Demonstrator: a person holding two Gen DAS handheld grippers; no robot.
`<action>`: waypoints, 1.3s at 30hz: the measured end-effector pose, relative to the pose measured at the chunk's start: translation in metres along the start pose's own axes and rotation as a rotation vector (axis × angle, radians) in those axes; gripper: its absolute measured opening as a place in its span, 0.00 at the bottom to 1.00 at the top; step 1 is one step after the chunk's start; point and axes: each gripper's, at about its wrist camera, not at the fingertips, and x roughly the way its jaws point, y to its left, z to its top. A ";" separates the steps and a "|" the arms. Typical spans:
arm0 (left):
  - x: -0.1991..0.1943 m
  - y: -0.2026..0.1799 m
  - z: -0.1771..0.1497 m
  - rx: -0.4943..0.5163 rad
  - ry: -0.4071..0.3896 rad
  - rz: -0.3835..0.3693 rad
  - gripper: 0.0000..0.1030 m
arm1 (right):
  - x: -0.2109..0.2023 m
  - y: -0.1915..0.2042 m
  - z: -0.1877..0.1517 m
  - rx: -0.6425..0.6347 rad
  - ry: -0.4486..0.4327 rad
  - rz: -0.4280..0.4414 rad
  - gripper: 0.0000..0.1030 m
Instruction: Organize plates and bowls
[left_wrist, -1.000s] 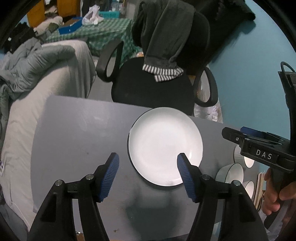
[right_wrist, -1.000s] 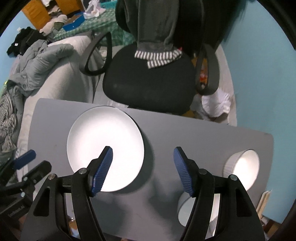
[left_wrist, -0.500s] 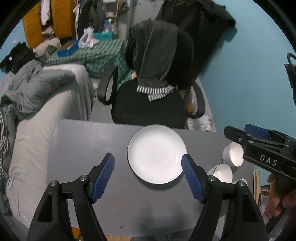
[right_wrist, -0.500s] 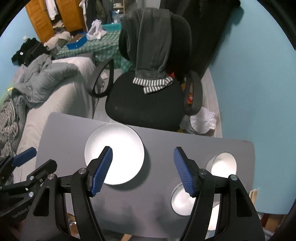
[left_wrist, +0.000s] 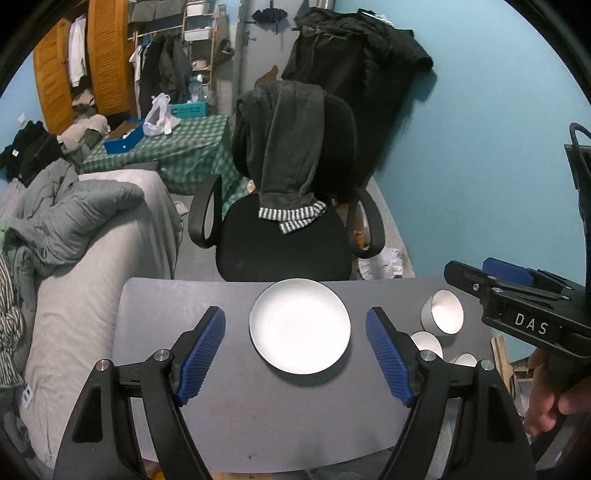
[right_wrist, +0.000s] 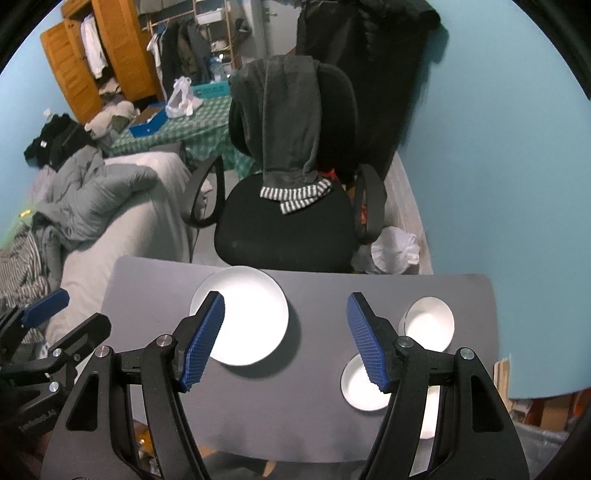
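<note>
The left gripper (left_wrist: 295, 350) is hanging above the gray desk (left_wrist: 221, 406) with its blue pads spread wide, gripping nothing; the white plate (left_wrist: 300, 326) is lying flat on the desk between and beyond them, toward 12 o'clock. The right gripper (right_wrist: 285, 339) is likewise standing wide open and empty over the desk (right_wrist: 314, 406), with the plate (right_wrist: 247, 317) sitting at about 11 o'clock from it, partly hidden behind its left pad. In the right wrist view, a white bowl (right_wrist: 428, 323) is resting at about 2 o'clock near the desk's far right edge, and a second bowl (right_wrist: 360, 386) is sitting just nearer, partly covered by the right pad; a third white piece is peeking out behind the right finger, too hidden to tell what it is. A black office chair (left_wrist: 284, 236) draped with a dark garment is standing past the desk at 12 o'clock.
</note>
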 end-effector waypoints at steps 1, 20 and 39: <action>-0.003 -0.001 0.000 0.004 -0.003 -0.006 0.77 | -0.003 -0.001 -0.001 0.009 -0.005 -0.002 0.66; -0.013 -0.048 0.005 0.146 0.008 -0.133 0.77 | -0.049 -0.049 -0.030 0.198 -0.057 -0.080 0.66; -0.002 -0.132 0.001 0.325 0.058 -0.259 0.77 | -0.075 -0.122 -0.081 0.411 -0.033 -0.198 0.66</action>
